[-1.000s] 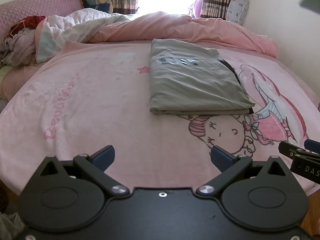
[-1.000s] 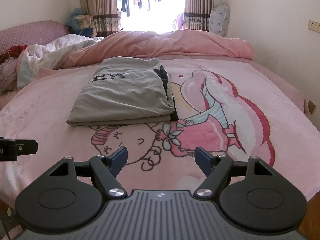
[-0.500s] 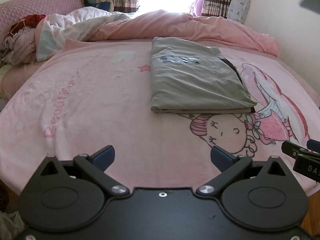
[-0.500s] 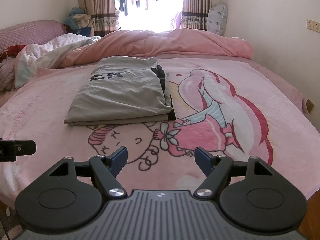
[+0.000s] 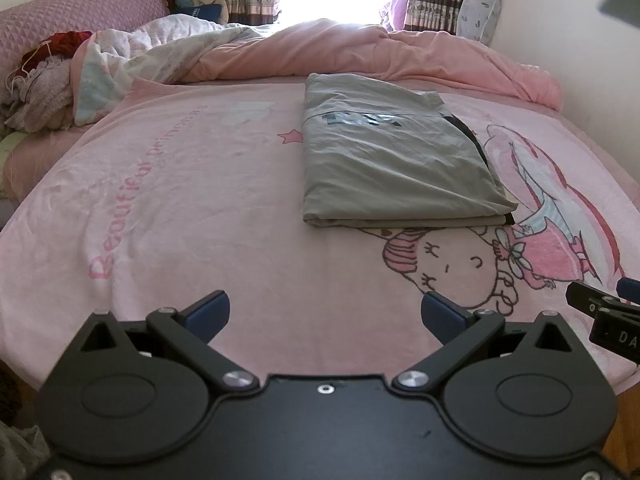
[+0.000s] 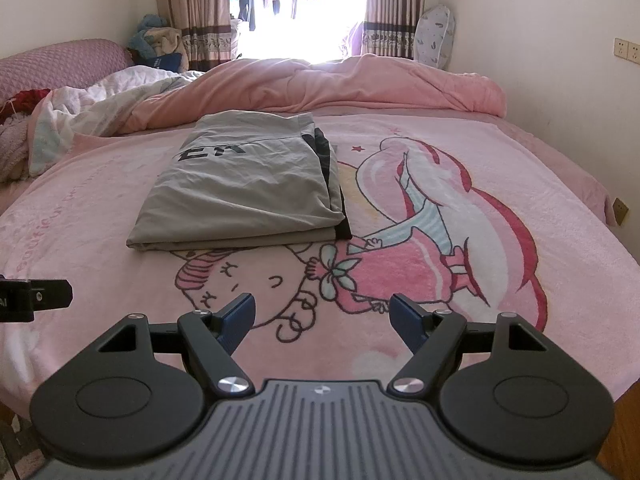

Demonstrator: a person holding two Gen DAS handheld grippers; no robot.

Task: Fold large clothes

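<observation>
A grey garment with dark trim and dark lettering lies folded into a flat rectangle on the pink cartoon blanket. It also shows in the right wrist view. My left gripper is open and empty, held over the blanket's near edge, well short of the garment. My right gripper is open and empty too, also near the front edge. Each gripper's tip shows at the side of the other's view.
A bunched pink duvet and a white quilt lie across the far side of the bed. A pile of clothes sits at the far left. A wall runs along the right. Curtains and a bright window stand behind.
Both views have tilted slightly, so the garment sits a little lower in frame. The garment has not moved and both grippers stay open.
</observation>
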